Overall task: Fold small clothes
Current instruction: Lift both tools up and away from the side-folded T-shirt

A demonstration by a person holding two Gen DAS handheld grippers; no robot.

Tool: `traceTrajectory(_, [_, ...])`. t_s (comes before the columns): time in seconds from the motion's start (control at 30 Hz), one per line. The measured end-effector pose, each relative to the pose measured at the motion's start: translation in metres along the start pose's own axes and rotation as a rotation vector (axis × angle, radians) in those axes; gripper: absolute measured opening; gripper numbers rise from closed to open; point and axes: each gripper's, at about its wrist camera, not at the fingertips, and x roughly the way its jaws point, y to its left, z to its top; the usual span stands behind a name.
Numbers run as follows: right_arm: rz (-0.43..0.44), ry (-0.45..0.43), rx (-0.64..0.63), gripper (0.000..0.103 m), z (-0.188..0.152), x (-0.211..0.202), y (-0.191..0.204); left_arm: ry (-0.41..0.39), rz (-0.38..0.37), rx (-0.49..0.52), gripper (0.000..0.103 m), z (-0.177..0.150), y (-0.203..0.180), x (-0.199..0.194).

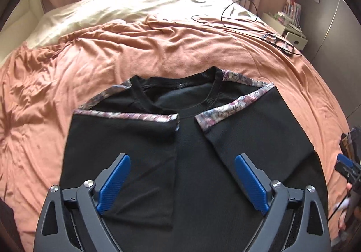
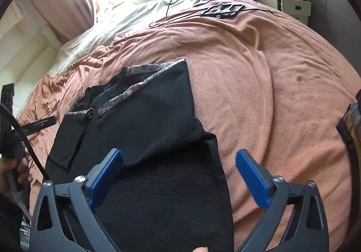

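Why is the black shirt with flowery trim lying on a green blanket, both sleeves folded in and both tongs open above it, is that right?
Nearly. The blanket is orange-pink, not green, as the left wrist view shows. The rest holds: the black shirt has both sleeves folded in, and the left tongs and right tongs are open above it.

Both handheld grippers share dark grey frames, silver screws and ribbed blue pads [image 1: 116,184]. A black cable [image 2: 24,139] trails past the left gripper [image 2: 13,150].

Black shirt [image 1: 191,161], floral trim; salmon bedspread [image 1: 135,53]
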Motion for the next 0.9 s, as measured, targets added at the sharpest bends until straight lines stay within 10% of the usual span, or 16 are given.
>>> traceTrajectory(0.9, [-0.078, -0.108, -0.060, 0.103, -0.079, -0.183, 0.023, -0.262, -0.067, -0.074, 0.098, -0.145, 0.079, -0.212])
